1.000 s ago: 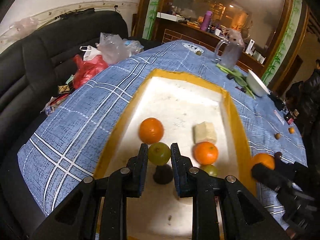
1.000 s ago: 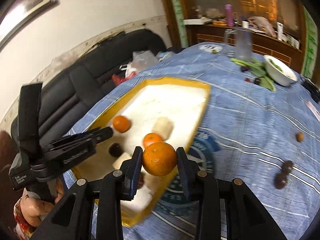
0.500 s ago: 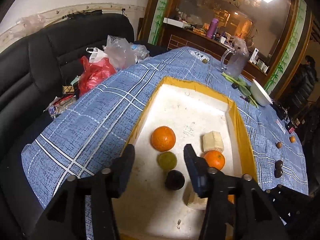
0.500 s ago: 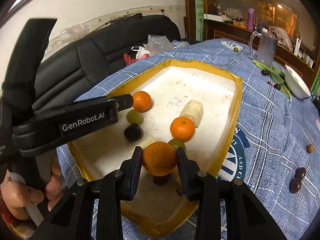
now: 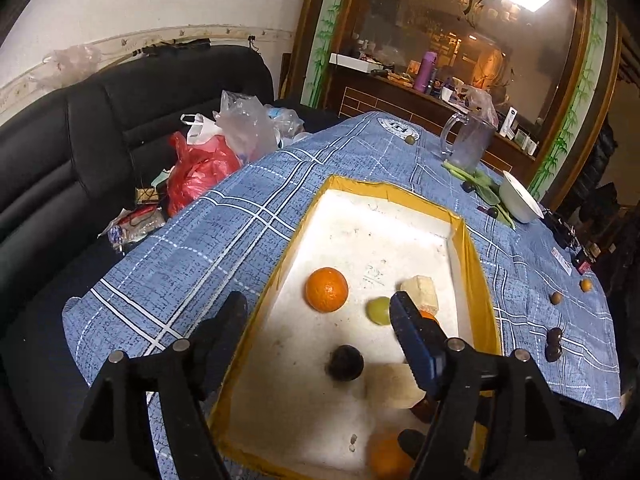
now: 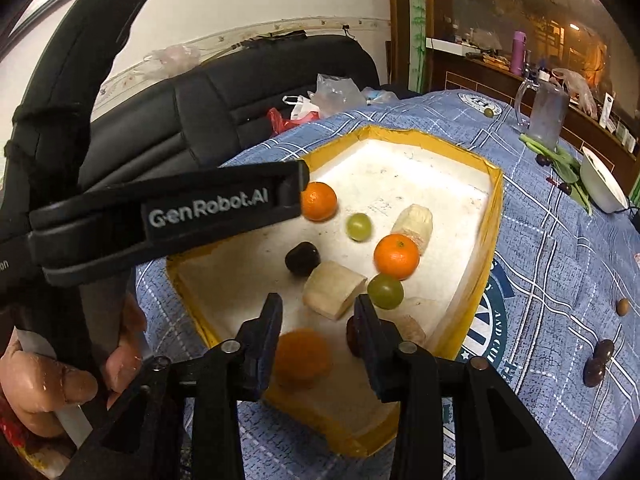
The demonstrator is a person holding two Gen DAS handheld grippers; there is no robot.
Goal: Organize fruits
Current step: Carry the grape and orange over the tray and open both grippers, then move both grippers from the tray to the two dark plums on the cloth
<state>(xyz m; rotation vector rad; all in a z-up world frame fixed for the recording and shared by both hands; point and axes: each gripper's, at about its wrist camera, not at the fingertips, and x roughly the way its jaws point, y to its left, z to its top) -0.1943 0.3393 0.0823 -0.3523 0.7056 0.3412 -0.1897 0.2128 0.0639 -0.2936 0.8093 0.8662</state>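
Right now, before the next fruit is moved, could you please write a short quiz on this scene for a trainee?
1. How many green grapes lie in the tray?
2. True or false: the white bowl stands inside the tray.
3. The left gripper holds: A) an orange, B) a grape, C) nothing.

Key:
1. Two.
2. False. It stands on the cloth, beyond the tray.
3. C. Its jaws have just been opening and nothing is gripped between them.

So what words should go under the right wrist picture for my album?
Open right gripper above a blurred orange in the yellow-rimmed tray.
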